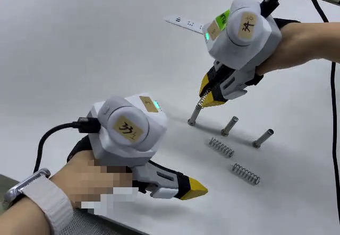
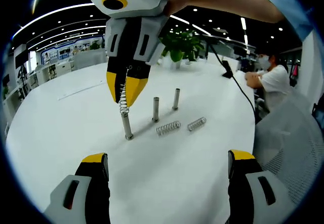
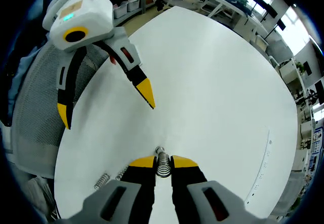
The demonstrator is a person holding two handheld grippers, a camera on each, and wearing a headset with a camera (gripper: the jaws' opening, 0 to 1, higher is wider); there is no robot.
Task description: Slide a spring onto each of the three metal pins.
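Three metal pins stand on the white table: a left pin, a middle pin and a right pin. My right gripper is shut on a spring held upright, its lower end at the top of the left pin. Its own view shows that spring pinched between the jaws of the right gripper. Two loose springs lie flat in front of the pins. My left gripper is open and holds nothing, low over the table short of the pins.
A white strip lies on the table behind the right gripper. A black cable runs down the right side. The table's near edge is by my left wrist. A mesh chair and a seated person are beyond the table.
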